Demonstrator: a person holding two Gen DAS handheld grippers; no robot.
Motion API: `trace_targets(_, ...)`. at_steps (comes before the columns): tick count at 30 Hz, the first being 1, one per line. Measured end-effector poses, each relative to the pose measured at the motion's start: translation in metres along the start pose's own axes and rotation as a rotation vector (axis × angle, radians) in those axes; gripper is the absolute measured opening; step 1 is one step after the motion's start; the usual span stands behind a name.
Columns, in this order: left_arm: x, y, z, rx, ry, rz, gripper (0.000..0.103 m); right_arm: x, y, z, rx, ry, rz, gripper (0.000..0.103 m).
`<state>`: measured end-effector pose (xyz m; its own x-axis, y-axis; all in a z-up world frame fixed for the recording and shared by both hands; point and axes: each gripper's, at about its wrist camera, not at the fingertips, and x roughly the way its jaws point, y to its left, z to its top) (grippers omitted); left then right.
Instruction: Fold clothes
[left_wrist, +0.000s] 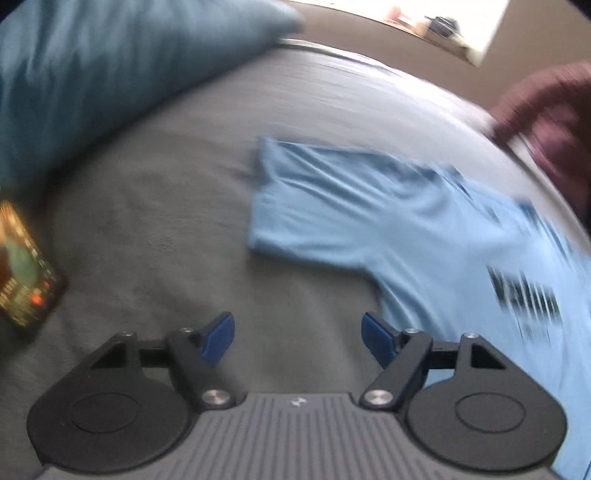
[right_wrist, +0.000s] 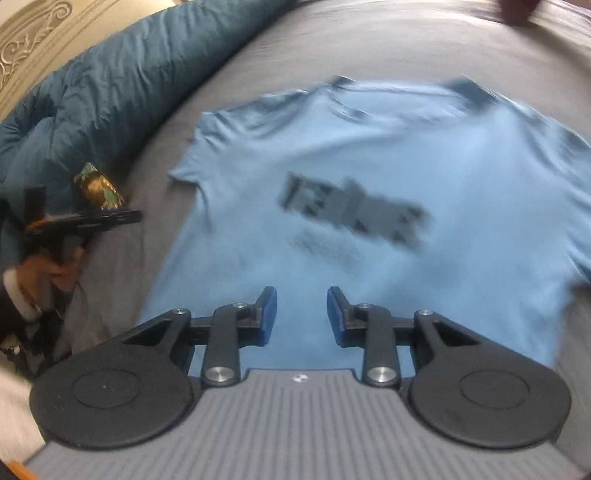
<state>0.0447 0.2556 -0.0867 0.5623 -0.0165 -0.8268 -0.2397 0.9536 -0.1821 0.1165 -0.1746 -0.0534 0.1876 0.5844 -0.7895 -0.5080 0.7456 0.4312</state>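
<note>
Light-blue T-shirt (right_wrist: 369, 155), dark print (right_wrist: 351, 210)

Your left wrist camera sits low over the grey bedsheet (left_wrist: 155, 229) beside the light blue T-shirt (left_wrist: 369, 206), facing along the sheet toward its sleeve. Your right wrist camera hangs close above the T-shirt's (right_wrist: 369, 166) hem, facing up its printed chest toward the collar (both views are motion-blurred). Both share the T-shirt, the sheet and the teal duvet (left_wrist: 92, 66) beyond it.

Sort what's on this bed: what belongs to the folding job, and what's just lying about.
For the job:
light blue T-shirt
left hand-held gripper
right hand-held gripper

Lying about:
teal duvet
patterned packet
maroon cloth
grey sheet
</note>
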Motion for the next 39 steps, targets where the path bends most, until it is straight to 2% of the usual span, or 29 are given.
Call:
trace_targets(3,0.024,0.022,0.016,-0.147,-0.020,0.007,0.074,0.047,0.044,0.051,-0.049,-0.013,0.011,0.029)
trace_targets(6,0.042,0.031,0.024,-0.201,-0.050,0.010,0.074,0.090,0.076,0.096,-0.063,-0.037,0.035,0.030)
trace_targets(9,0.052,0.030,0.027,-0.173,-0.097,0.014,0.068,0.134,0.105,0.139,-0.043,-0.038,0.090,0.032)
trace_targets(11,0.055,0.026,0.028,-0.136,-0.130,0.016,0.051,0.167,0.125,0.166,-0.036,-0.034,0.128,0.040)
trace_targets(12,0.057,0.024,0.027,-0.113,-0.143,0.019,0.045,0.184,0.134,0.177,-0.030,-0.034,0.138,0.041)
trace_targets(14,0.058,0.020,0.025,-0.071,-0.161,0.024,0.019,0.208,0.149,0.194,-0.024,-0.053,0.140,0.041)
trace_targets(17,0.054,0.013,0.018,-0.018,-0.207,0.045,0.010,0.250,0.166,0.212,0.001,-0.034,0.115,0.041)
trace_targets(22,0.044,0.003,0.016,0.030,-0.277,0.006,0.007,0.299,0.195,0.228,-0.075,0.006,0.036,0.041)
trace_targets(25,0.042,-0.001,0.017,0.046,-0.296,-0.025,0.006,0.316,0.203,0.235,-0.125,0.006,-0.018,0.048)
trace_targets(28,0.043,-0.006,0.017,0.071,-0.317,-0.052,0.006,0.330,0.208,0.238,-0.187,0.008,-0.070,0.048)
trace_targets(30,0.043,-0.009,0.017,0.087,-0.327,-0.072,0.006,0.332,0.210,0.236,-0.231,-0.012,-0.085,0.038)
trace_targets(31,0.042,-0.011,0.017,0.091,-0.334,-0.085,0.006,0.329,0.209,0.235,-0.247,-0.031,-0.092,0.012)
trace_targets(32,0.039,-0.013,0.016,0.095,-0.345,-0.096,0.006,0.320,0.202,0.234,-0.225,-0.055,-0.070,0.004)
trace_targets(35,0.023,-0.020,0.019,0.115,-0.384,-0.159,0.006,0.293,0.182,0.233,-0.161,-0.127,-0.002,0.003)
trace_targets(39,0.007,-0.045,0.022,0.218,-0.406,-0.235,0.006,0.231,0.148,0.223,-0.085,-0.260,0.106,0.003)
